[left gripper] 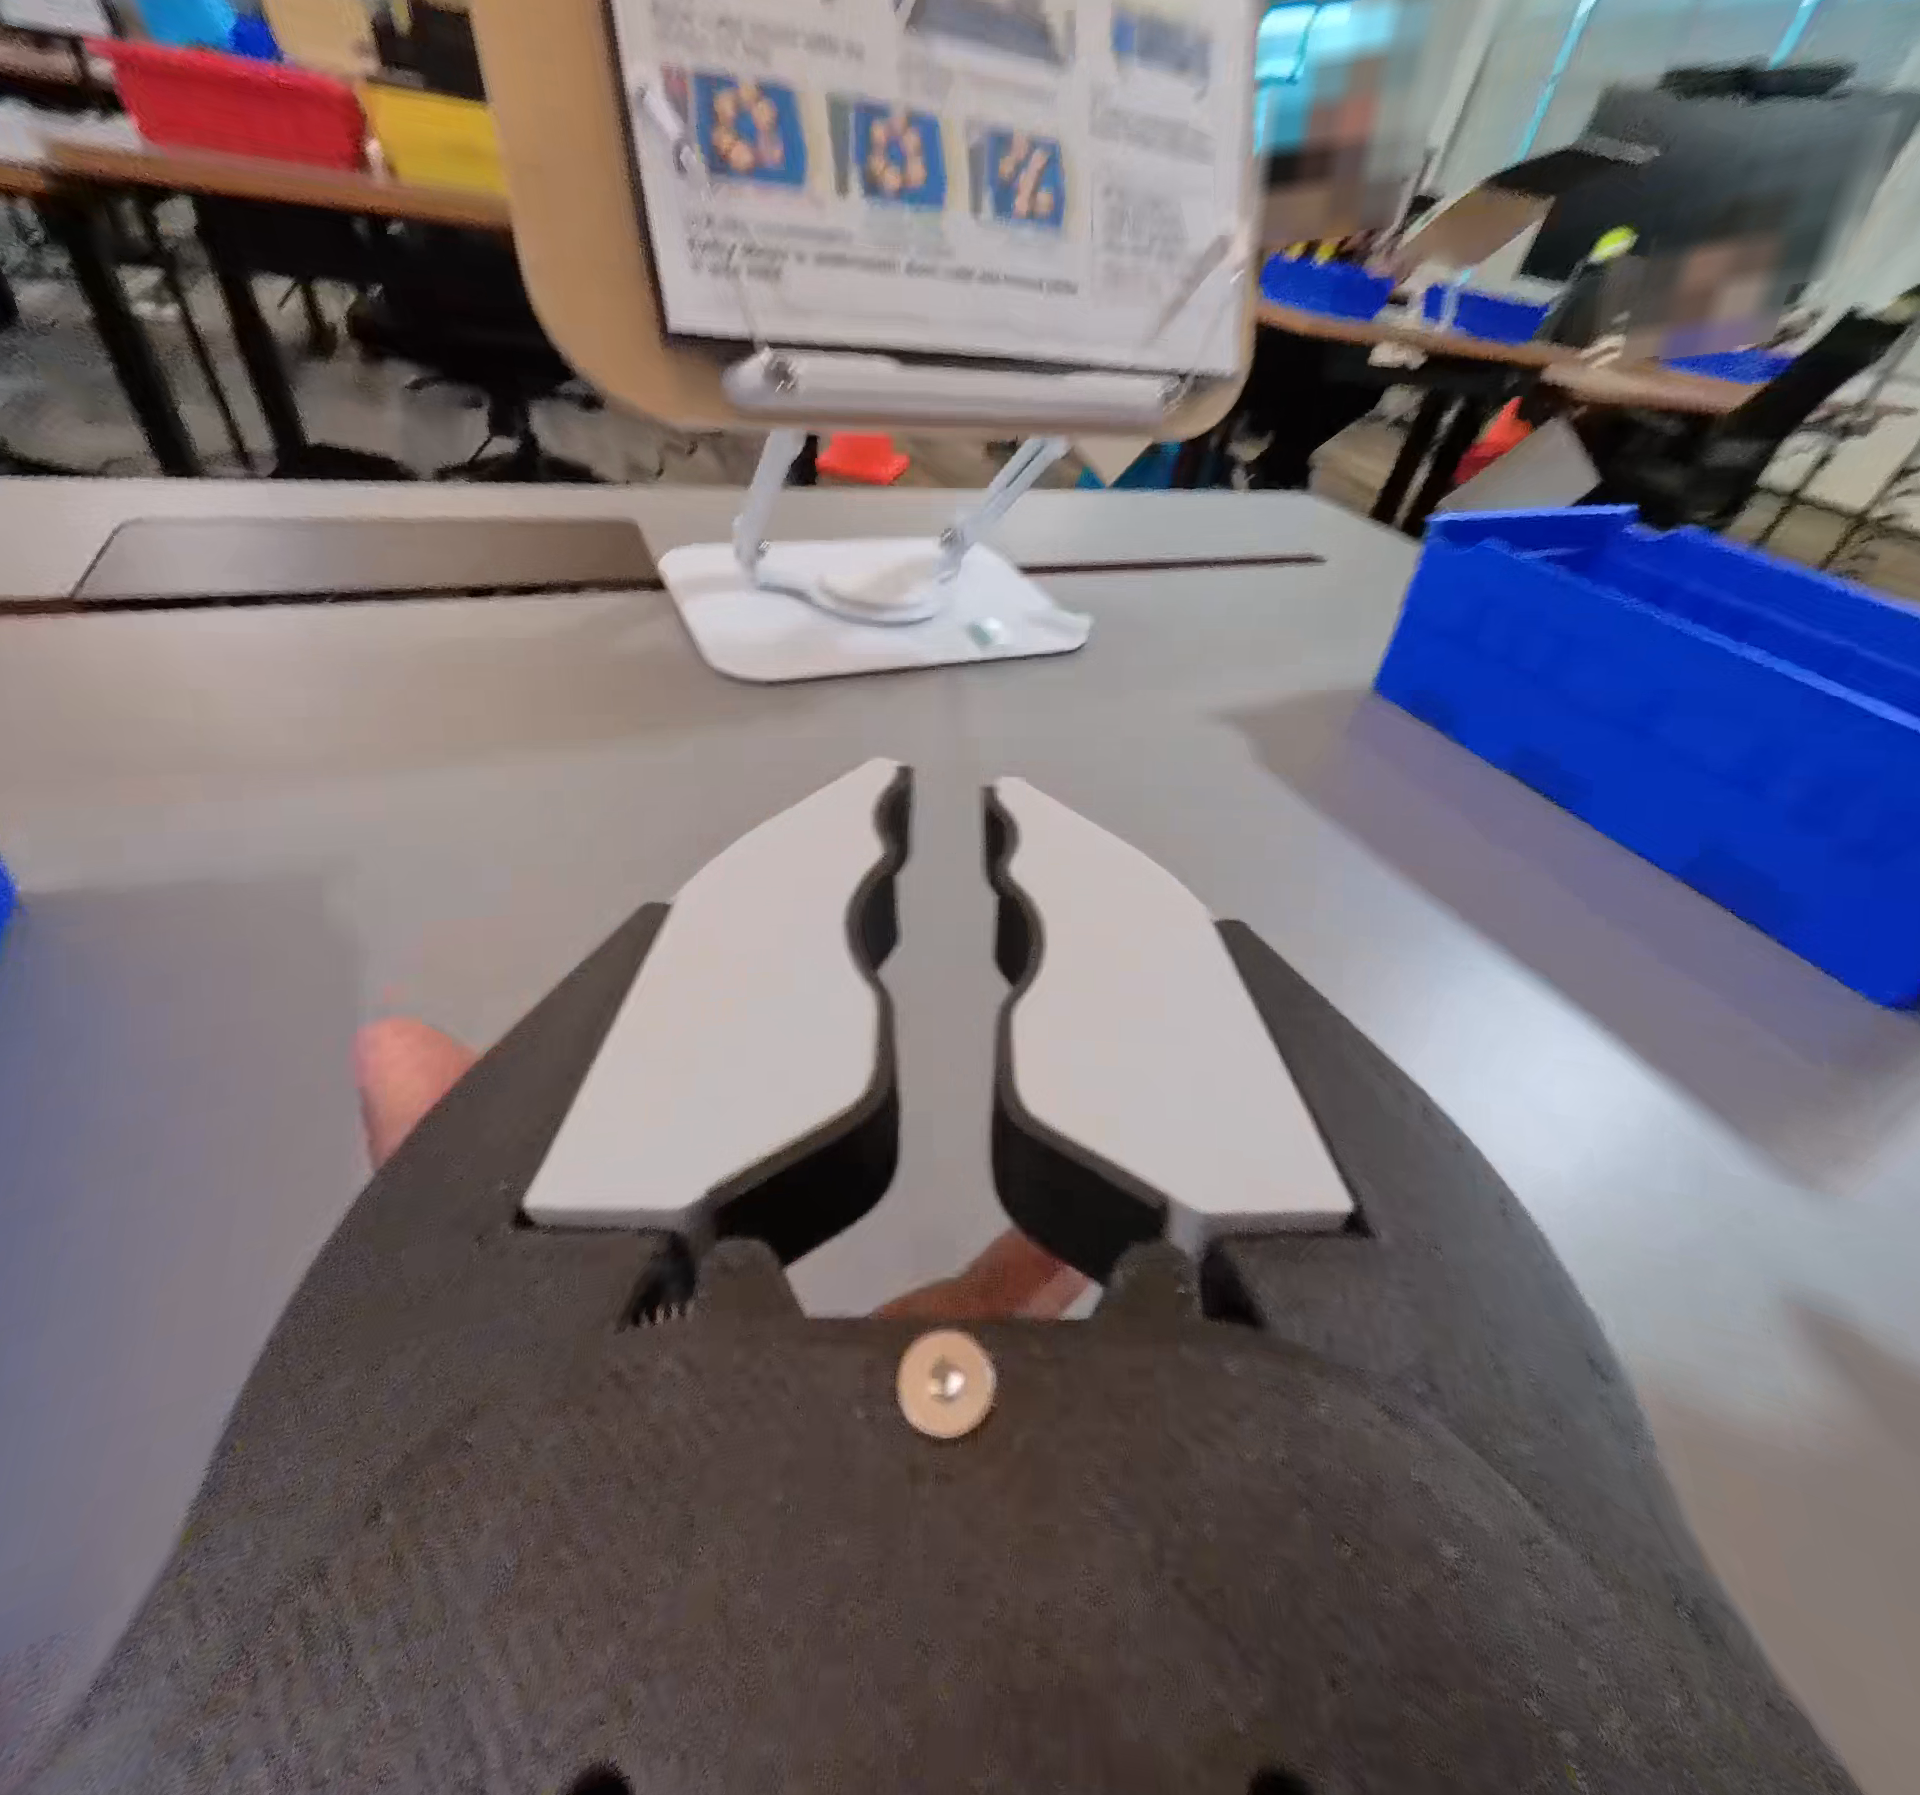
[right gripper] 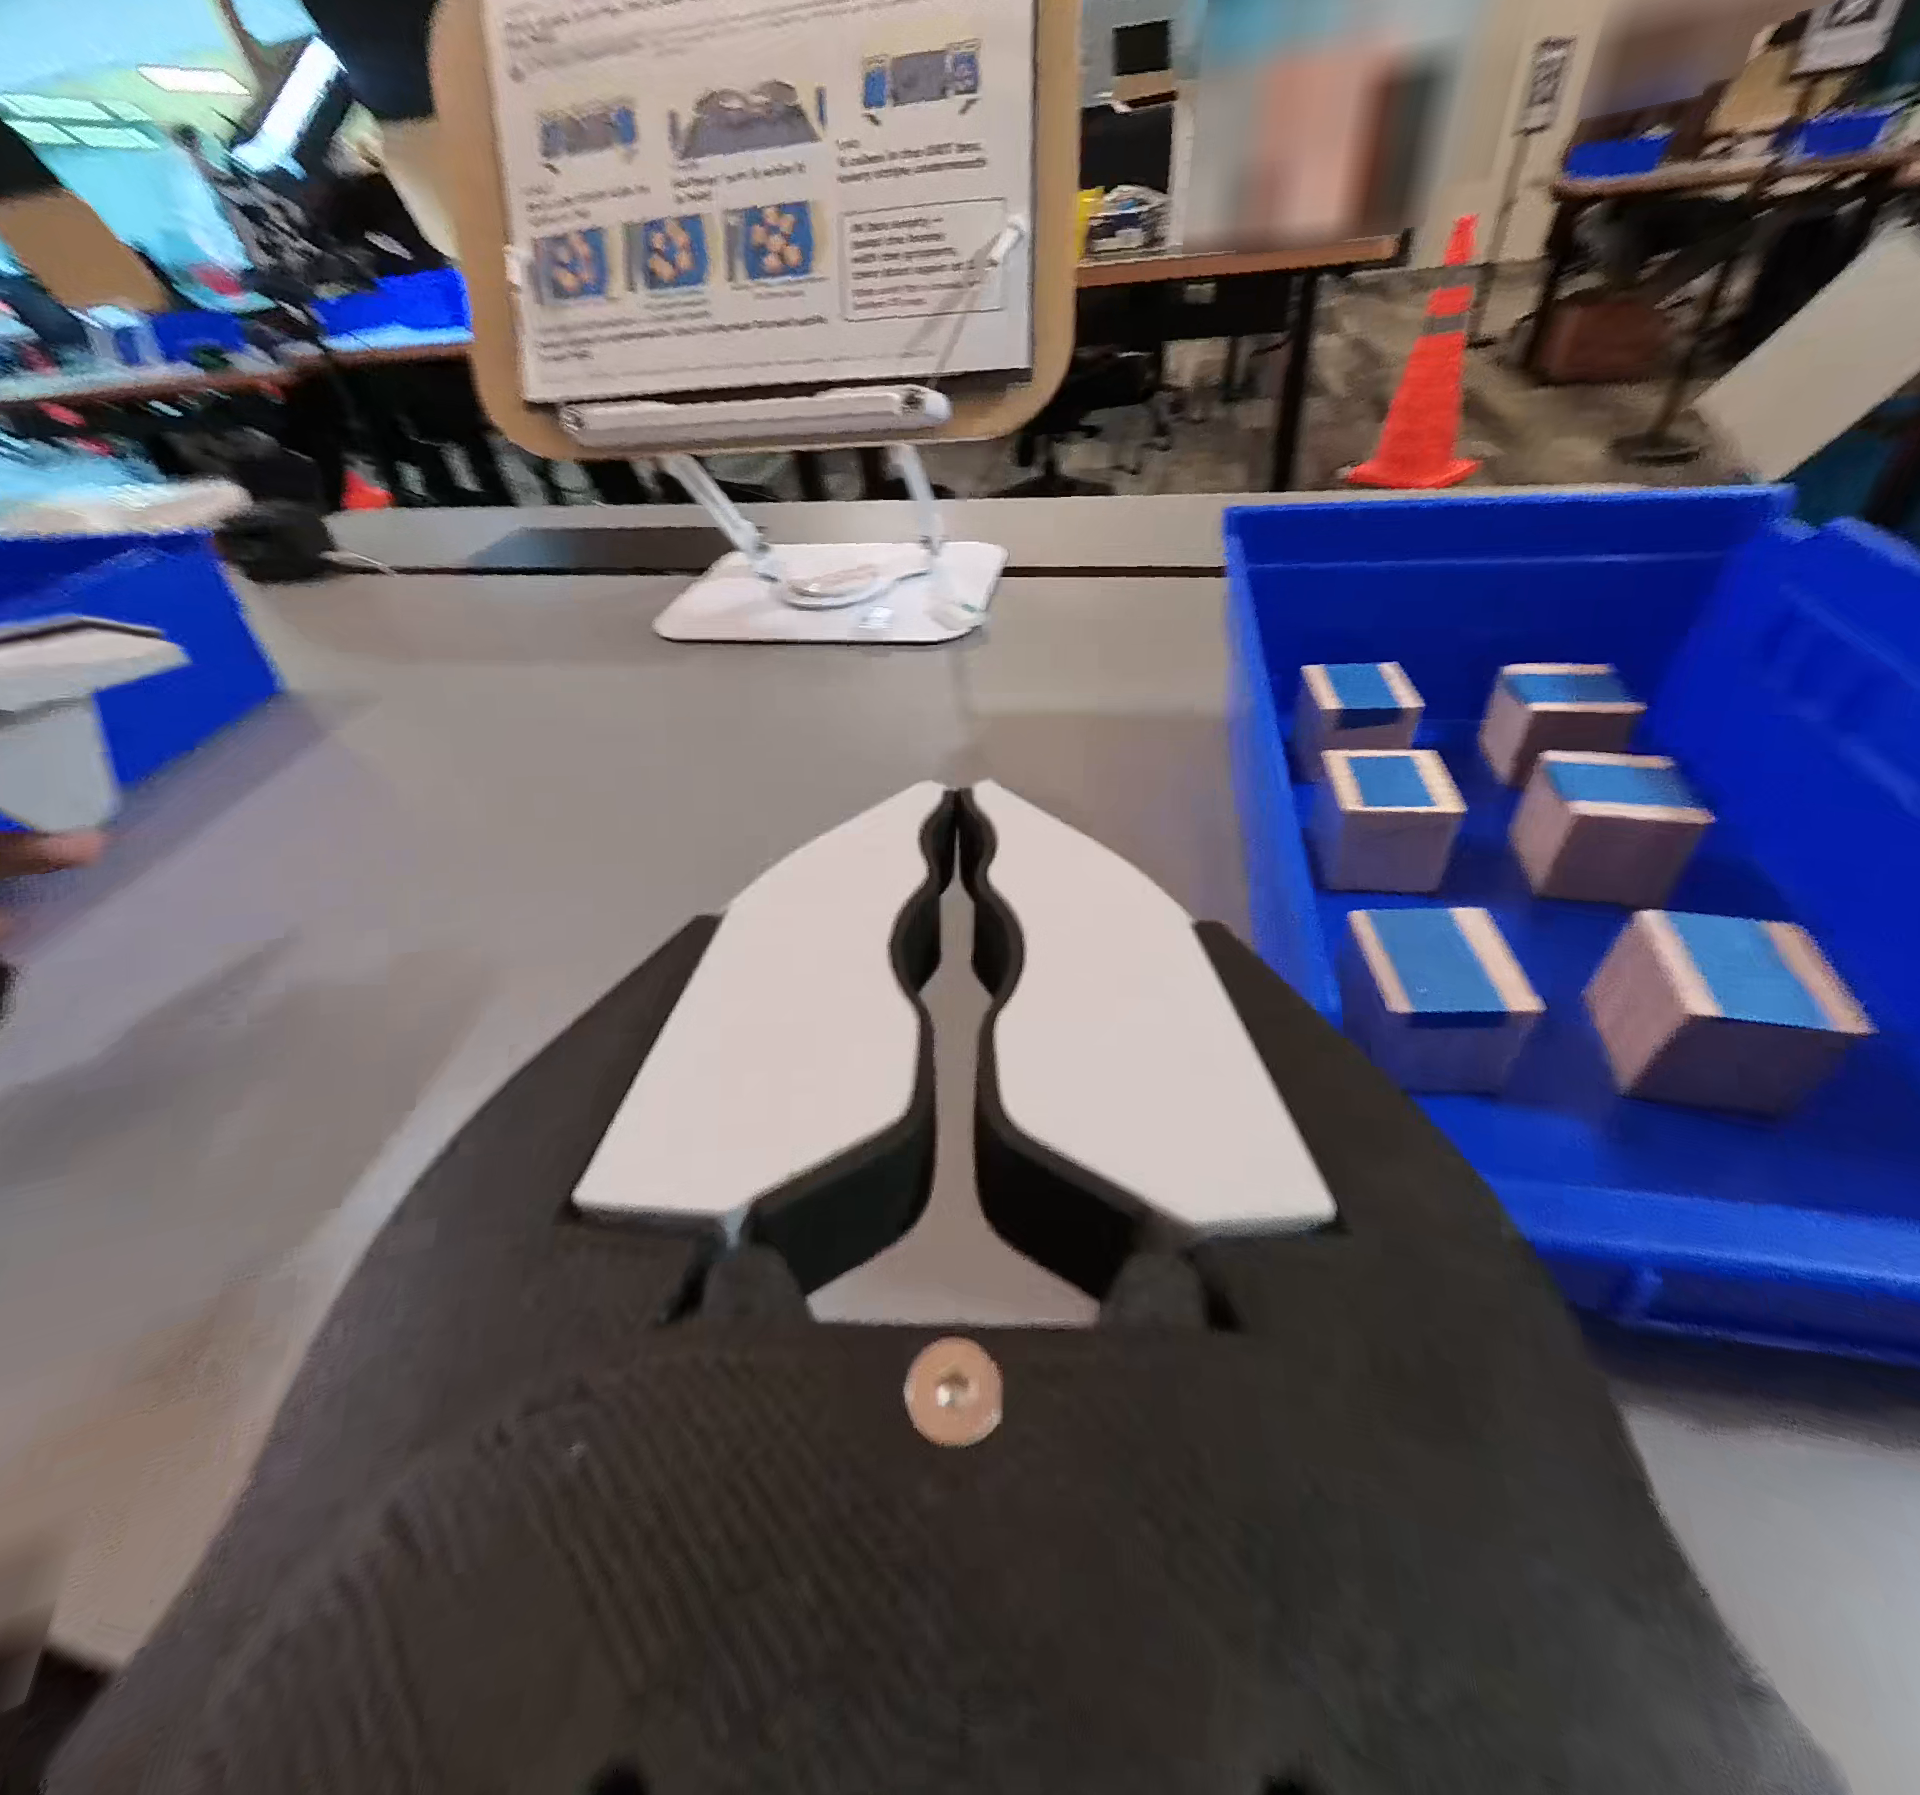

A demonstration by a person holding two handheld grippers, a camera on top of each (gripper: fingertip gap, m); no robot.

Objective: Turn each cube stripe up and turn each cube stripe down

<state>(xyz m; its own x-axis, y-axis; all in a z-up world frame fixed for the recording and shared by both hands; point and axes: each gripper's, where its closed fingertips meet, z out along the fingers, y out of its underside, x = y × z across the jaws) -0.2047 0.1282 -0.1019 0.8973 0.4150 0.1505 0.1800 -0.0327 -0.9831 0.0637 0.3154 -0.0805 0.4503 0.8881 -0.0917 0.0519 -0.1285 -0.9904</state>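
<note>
Right wrist view shows our right tool (right gripper: pixel 957 795) held over the bare grey worktop (right gripper: pixel 623 810), its tips pressed together with nothing between them. Ahead of it and off to its right sits a blue bin (right gripper: pixel 1455 540) holding six wooden cubes (right gripper: pixel 1439 997), every one with its blue stripe facing up; none touches the tool. Straight ahead, farther off, a document stand (right gripper: pixel 831 592) carries an instruction sheet (right gripper: pixel 769 135).

In the other view our left tool (left gripper: pixel 945 784) also hangs above the worktop, its fingers set a narrow gap apart and empty, with the same stand ahead and a blue bin wall to its right. A second blue bin (right gripper: pixel 156 644) lies to the far left of the right tool, and what seems to be the left tool's tip shows there.

We judge that the stripe-up pass looks finished in this bin and no cube is in hand, so we are between steps. Next we would need to widen the right tool, swing it rightward over the bin rim, close on the nearest cube by its plain sides, and roll it stripe down.
</note>
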